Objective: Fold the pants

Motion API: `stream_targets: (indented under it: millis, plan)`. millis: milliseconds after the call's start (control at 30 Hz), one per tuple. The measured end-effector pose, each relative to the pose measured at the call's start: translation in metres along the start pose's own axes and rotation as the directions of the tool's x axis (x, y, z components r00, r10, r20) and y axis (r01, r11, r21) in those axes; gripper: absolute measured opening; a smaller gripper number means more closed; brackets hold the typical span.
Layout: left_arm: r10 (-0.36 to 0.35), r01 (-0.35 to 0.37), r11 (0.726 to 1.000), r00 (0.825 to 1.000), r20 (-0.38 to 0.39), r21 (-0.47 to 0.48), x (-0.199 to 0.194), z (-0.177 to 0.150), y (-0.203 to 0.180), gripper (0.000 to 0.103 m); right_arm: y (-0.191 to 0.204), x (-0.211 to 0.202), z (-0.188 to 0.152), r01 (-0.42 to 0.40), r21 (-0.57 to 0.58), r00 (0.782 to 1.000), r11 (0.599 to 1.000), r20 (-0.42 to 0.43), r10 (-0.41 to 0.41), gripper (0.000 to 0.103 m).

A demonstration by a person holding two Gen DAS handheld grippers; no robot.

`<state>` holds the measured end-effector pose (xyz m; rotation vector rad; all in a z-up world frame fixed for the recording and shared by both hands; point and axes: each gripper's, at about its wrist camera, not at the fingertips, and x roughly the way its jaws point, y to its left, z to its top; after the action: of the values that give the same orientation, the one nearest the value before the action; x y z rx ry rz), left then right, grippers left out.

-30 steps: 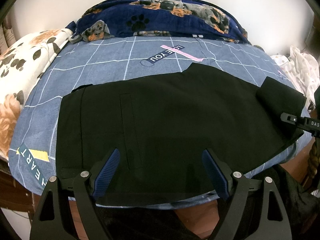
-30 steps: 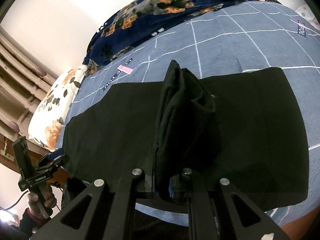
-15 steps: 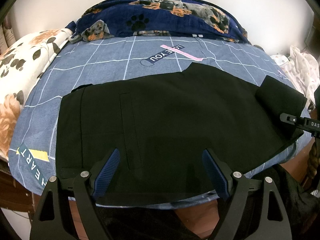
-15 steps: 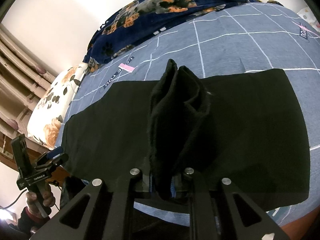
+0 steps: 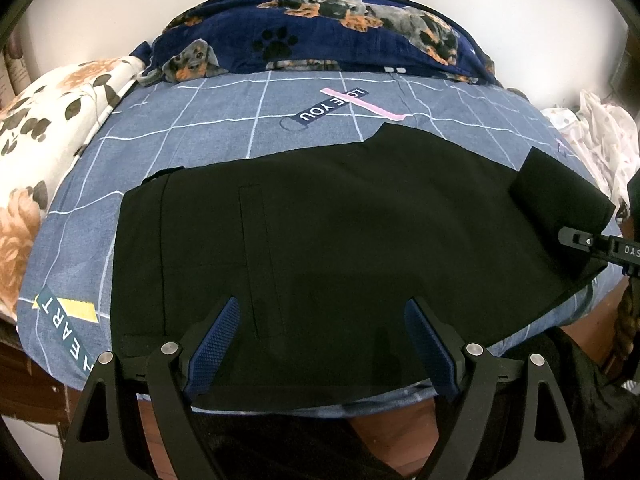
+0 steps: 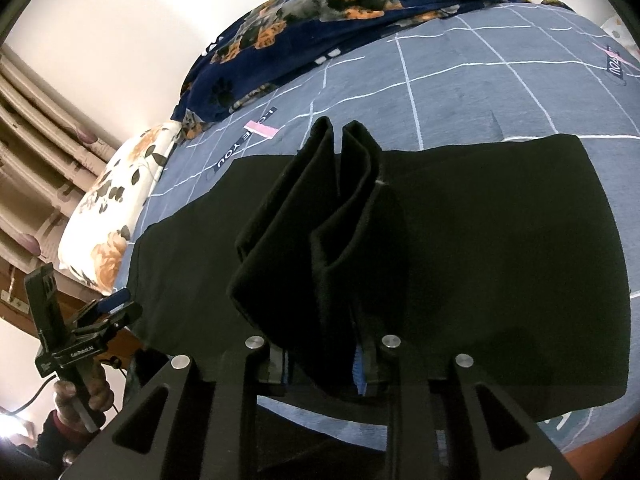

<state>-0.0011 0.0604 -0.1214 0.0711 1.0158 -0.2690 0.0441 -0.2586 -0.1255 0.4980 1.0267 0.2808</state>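
Observation:
Black pants point(image 5: 320, 220) lie flat across a blue grid-pattern bed sheet point(image 5: 224, 120), waistband to the left. My left gripper point(image 5: 323, 308) hovers open over their near edge with nothing between its blue pads point(image 5: 214, 344). At the right, the leg end point(image 5: 560, 200) is folded back and raised. My right gripper point(image 6: 324, 360) has that bunched leg end point(image 6: 320, 220) between its fingers. Its jaws are opening, the fabric still fills the narrow gap, and a strip of blue pad point(image 6: 361, 368) shows beside it. In the right wrist view a hand holds the left gripper point(image 6: 100, 312) at the bed's left corner.
A navy dog-print blanket point(image 5: 320, 28) lies along the far side against the wall. A floral pillow point(image 5: 48, 128) sits at the left end. White patterned fabric point(image 5: 596, 132) is piled at the right. The wooden bed edge point(image 5: 400, 420) runs just below the grippers.
The right gripper's fingers have parted slightly, and the pinched leg end has loosened and spread wider between them. The left gripper and the rest of the pants have not moved.

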Motion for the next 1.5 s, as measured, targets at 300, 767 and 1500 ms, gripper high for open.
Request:
stream_targets:
  millis: [300, 767, 1500]
  plan:
    - [-0.001, 0.001, 1.0, 1.0, -0.001, -0.001, 0.0, 0.0, 0.0, 0.085, 0.009, 0.005, -0.004, -0.023, -0.022, 1.0, 1.0, -0.02, 0.023, 0.042]
    - [0.0, 0.0, 1.0, 1.0, 0.001, -0.001, 0.001, 0.0, 0.002, 0.084, 0.019, 0.005, -0.007, -0.134, -0.04, 0.99, 0.99, -0.058, 0.131, 0.071]
    - [0.031, -0.031, 0.999, 0.999, 0.015, 0.036, -0.004, 0.001, -0.005, 0.084, -0.005, 0.018, -0.003, -0.235, 0.085, 0.968, 0.968, -0.067, 0.241, 0.02]
